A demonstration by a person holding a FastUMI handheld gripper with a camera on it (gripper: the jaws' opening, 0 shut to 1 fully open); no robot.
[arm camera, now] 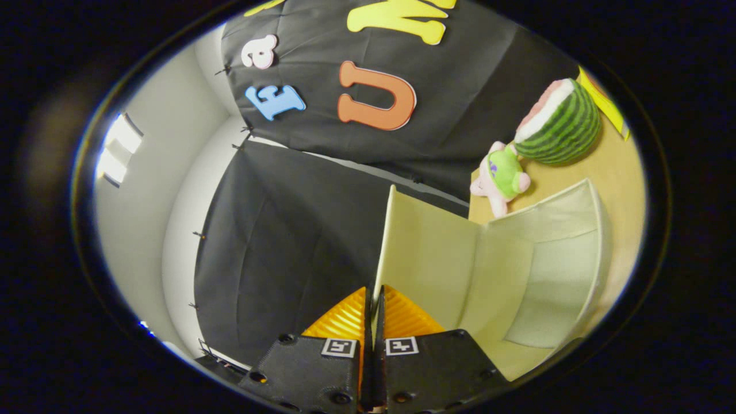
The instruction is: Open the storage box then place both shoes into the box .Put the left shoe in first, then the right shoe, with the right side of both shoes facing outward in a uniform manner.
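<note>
Against black cloth walls, the gripper (372, 313) pinches the raised lid (428, 259) of the pale storage box (552, 276) on a wooden table (621, 172), mid-opening; next, release it and fetch the left shoe.

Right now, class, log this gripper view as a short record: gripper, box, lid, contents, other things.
gripper: gripper fingers closed together, pinching the edge of the lid
box: storage box, pale cream, open, on the wooden table
lid: lid swung up, held between the fingers
contents: no shoe in the part of the box interior that shows
other things: watermelon plush and a small pink and green plush toy on the table beyond the box
step: box opened, shoes not yet placed
</note>
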